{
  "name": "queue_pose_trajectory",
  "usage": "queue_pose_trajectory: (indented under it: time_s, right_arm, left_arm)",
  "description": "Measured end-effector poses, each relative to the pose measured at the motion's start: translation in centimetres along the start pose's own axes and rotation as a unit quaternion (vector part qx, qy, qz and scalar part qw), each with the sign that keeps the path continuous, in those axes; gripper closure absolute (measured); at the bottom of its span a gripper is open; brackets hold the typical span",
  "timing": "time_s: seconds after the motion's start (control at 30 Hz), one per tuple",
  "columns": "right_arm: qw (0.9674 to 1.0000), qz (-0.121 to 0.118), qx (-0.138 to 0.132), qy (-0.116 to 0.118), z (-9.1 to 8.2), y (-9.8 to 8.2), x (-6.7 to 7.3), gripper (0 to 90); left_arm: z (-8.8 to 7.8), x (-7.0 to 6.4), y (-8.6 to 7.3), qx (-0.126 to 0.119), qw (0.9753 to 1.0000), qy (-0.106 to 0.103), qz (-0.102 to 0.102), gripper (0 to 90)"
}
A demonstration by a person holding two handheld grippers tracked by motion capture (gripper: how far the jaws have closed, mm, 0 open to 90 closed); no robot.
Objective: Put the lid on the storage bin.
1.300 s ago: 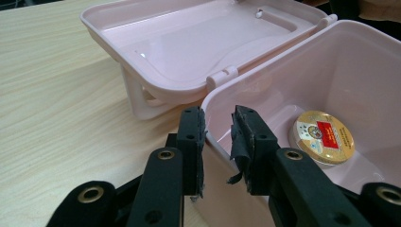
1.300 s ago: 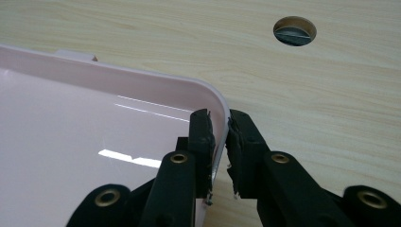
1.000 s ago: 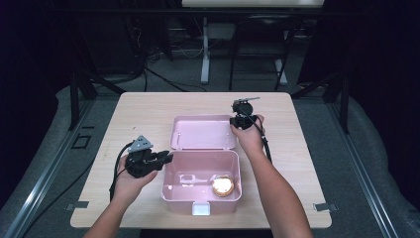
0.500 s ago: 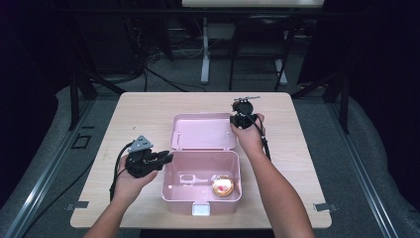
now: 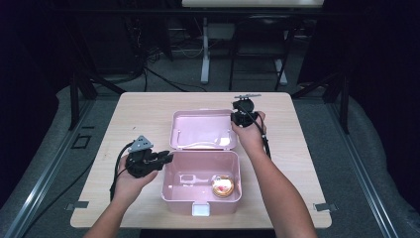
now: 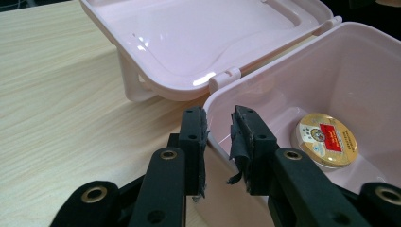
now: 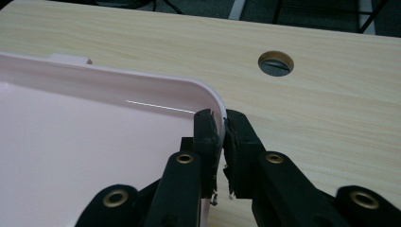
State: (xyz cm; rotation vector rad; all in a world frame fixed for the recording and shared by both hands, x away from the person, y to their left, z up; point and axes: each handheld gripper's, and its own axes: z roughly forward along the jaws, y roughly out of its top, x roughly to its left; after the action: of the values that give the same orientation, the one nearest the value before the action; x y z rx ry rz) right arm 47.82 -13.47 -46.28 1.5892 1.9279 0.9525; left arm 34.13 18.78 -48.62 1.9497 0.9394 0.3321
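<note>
No text can be read anywhere. The round gold tin [image 6: 326, 139], near the front right corner inside the pink box [image 6: 359, 71], bears a red label with print too small to make out.

The middle of the desk [image 5: 124, 114] is taken up by the open box [image 5: 171, 198] and its laid-back lid [image 5: 198, 130]. Free passage is left along both sides and the far edge. Inside the box, room is narrowed by a round tin [image 5: 222, 185].

Open pink box [image 5: 203, 188], lid [image 5: 200, 130] back.
</note>
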Motion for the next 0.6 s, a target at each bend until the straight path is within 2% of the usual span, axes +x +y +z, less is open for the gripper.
queue_pose_trajectory:
  time_s: [0.6]
  right_arm:
    - [0.9992,-0.010,-0.037,0.008,-2.6,1.0,0.1,85.0]
  left_arm:
    - [0.1,0.0,0.0,0.001,1.0000,0.002,0.001,73.9]
